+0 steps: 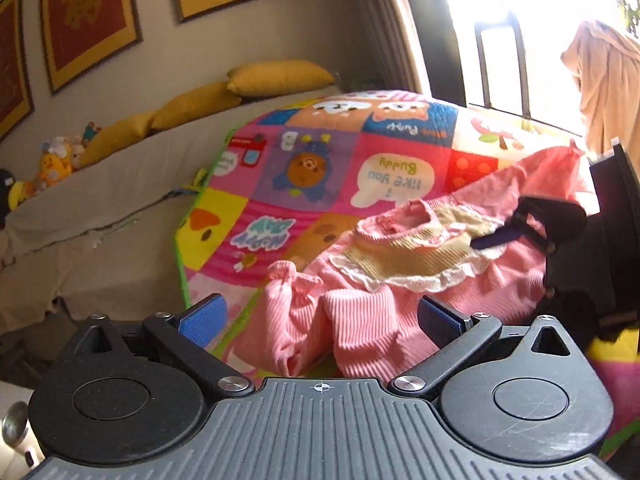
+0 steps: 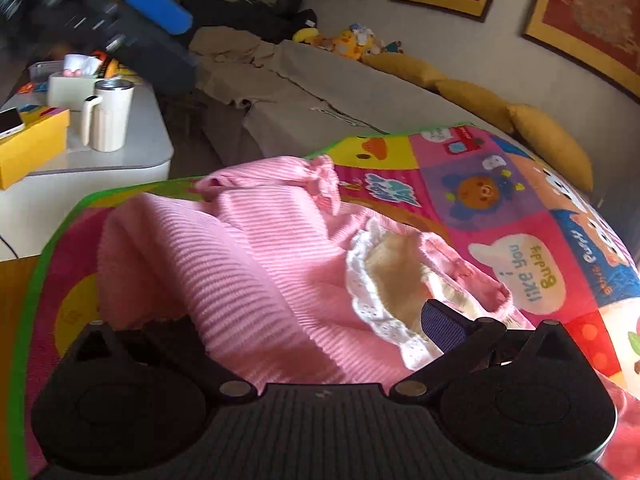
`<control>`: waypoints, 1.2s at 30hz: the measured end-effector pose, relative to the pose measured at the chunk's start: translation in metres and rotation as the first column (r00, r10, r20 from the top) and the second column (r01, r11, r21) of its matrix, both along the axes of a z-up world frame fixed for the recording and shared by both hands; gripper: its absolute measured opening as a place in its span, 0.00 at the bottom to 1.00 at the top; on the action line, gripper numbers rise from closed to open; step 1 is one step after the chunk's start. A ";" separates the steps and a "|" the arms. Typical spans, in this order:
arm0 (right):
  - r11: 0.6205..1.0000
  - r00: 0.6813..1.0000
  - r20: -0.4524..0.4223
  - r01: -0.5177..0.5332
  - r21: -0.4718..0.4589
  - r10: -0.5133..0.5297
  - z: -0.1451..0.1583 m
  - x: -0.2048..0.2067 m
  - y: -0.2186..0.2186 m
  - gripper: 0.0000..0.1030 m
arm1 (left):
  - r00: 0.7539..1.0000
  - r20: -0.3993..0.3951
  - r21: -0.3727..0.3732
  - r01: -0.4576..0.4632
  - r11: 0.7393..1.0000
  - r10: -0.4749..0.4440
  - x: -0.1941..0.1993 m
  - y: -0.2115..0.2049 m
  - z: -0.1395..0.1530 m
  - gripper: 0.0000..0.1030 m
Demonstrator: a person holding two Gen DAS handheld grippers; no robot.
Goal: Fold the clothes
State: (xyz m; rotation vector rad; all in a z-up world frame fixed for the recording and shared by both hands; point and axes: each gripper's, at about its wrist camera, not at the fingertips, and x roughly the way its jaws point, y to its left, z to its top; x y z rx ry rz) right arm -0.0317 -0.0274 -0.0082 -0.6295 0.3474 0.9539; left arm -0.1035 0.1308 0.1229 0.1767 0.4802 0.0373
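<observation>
Underneath your grippers lies a patchwork play mat (image 1: pixel 280 168) in bright colours, spread over a beige-covered sofa (image 1: pixel 120 184). Your left gripper (image 1: pixel 320 320) stands with its blue pads wide apart, a bunched sleeve of the pink ribbed garment (image 1: pixel 360 320) between them but not pinched. Your right gripper (image 2: pixel 320 320) also looks spread over the garment; its left finger is buried in shadow, so whether it pinches cloth you cannot tell. The garment's cream lace-trimmed bib (image 2: pixel 384 280) faces up mid-mat. Farther back, yellow cushions (image 1: pixel 276 76) line the wall under red framed pictures (image 1: pixel 88 16), and a cream mug (image 2: pixel 110 114) stands on a white table (image 2: pixel 152 148).
</observation>
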 end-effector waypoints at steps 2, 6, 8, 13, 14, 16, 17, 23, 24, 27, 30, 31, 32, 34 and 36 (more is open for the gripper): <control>0.995 0.994 -0.036 -0.103 0.016 0.103 0.003 -0.020 0.000 1.00 | 0.998 0.046 -0.050 -0.040 0.998 0.042 -0.005 0.011 0.014 1.00; 0.944 0.936 -0.140 -0.311 0.106 0.324 0.023 -0.052 -0.017 1.00 | 0.993 0.078 -0.058 -0.079 0.995 0.083 -0.010 0.016 0.022 1.00; 0.913 0.903 -0.155 -0.378 0.155 0.400 0.038 -0.065 -0.037 1.00 | 0.996 0.048 -0.050 -0.069 0.996 0.072 -0.010 0.011 0.016 1.00; 0.975 0.976 -0.050 -0.208 0.079 0.213 0.046 -0.068 -0.088 1.00 | 0.997 -0.070 0.002 0.029 1.000 -0.029 -0.018 -0.020 -0.020 1.00; 0.986 0.987 -0.029 -0.155 0.061 0.157 0.046 -0.066 -0.098 1.00 | 0.994 -0.101 0.041 0.044 0.998 -0.039 -0.018 -0.031 -0.032 1.00; 0.999 1.000 -0.024 -0.010 0.037 0.011 0.042 -0.052 -0.119 1.00 | 0.988 -0.152 0.133 0.054 0.990 -0.034 -0.016 -0.051 -0.056 1.00; 0.999 0.999 -0.021 0.041 0.032 -0.040 0.041 -0.048 -0.130 1.00 | 0.985 -0.169 0.175 0.053 0.983 -0.024 -0.013 -0.059 -0.067 1.00; 0.952 0.951 0.141 0.291 -0.095 -0.276 0.023 -0.033 -0.185 1.00 | 0.966 -0.257 0.308 0.067 0.949 0.016 0.003 -0.072 -0.109 1.00; 0.938 0.937 0.179 0.323 -0.126 -0.299 0.018 -0.030 -0.192 1.00 | 0.965 -0.260 0.327 0.058 0.943 0.030 0.004 -0.070 -0.112 1.00; 0.888 0.894 0.273 0.415 -0.201 -0.356 0.002 -0.022 -0.211 1.00 | 0.963 -0.264 0.314 0.034 0.949 0.053 0.003 -0.059 -0.111 1.00; 0.870 0.886 0.263 0.440 -0.221 -0.381 -0.007 -0.011 -0.217 1.00 | 0.961 -0.267 0.304 0.010 0.953 0.075 0.001 -0.049 -0.109 1.00; 0.880 0.896 0.238 0.425 -0.213 -0.375 -0.007 -0.009 -0.215 1.00 | 0.961 -0.265 0.297 0.006 0.955 0.076 0.001 -0.048 -0.109 1.00; 0.899 0.913 0.194 0.393 -0.194 -0.358 -0.006 -0.007 -0.209 1.00 | 0.962 -0.262 0.292 0.004 0.957 0.076 0.001 -0.047 -0.109 1.00; 0.931 0.942 0.108 0.332 -0.150 -0.319 -0.004 -0.001 -0.197 1.00 | 0.964 -0.254 0.282 -0.001 0.960 0.076 0.002 -0.044 -0.109 1.00; 0.949 0.956 0.045 0.294 -0.113 -0.291 -0.003 0.006 -0.181 1.00 | 0.967 -0.242 0.275 -0.006 0.961 0.075 0.006 -0.044 -0.111 1.00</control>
